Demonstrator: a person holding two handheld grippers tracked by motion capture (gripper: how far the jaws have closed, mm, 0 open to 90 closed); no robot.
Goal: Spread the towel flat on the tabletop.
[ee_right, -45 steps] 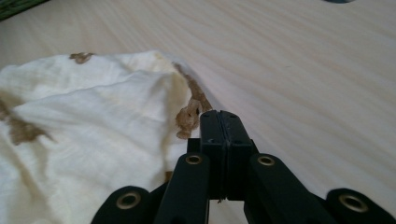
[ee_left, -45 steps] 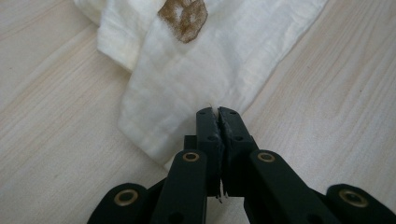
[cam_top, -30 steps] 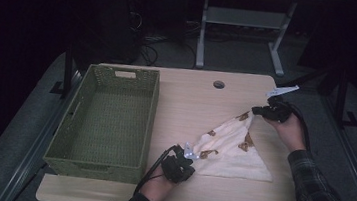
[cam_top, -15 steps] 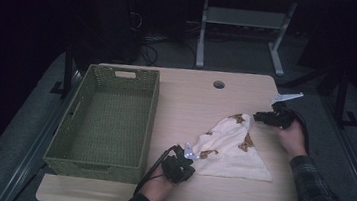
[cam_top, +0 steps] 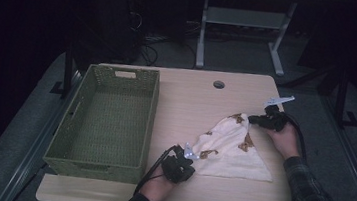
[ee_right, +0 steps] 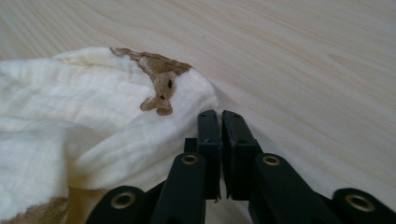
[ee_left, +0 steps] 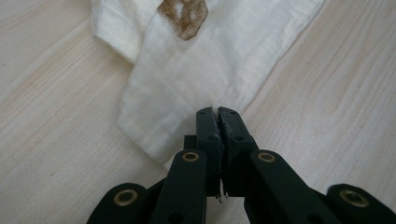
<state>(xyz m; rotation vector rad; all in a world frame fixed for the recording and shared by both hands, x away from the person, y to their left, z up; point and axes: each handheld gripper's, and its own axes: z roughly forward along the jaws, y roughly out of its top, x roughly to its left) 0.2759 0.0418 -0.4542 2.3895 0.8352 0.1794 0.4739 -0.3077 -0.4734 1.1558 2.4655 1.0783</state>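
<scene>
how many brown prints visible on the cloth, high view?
4 on the cloth: one at its far tip, one by its right edge, two near its left end. Folds may hide more.

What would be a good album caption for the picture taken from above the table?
Two hand-held grippers, left gripper and right gripper, pinch a cream cloth beside a green basket.

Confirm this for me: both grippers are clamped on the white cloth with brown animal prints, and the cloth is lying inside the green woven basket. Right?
Not quite. The cloth lies on the wooden table, to the right of the green woven basket, not inside it; the high view shows this. The rest stands: the left gripper and the right gripper are each clamped on the cloth.
</scene>
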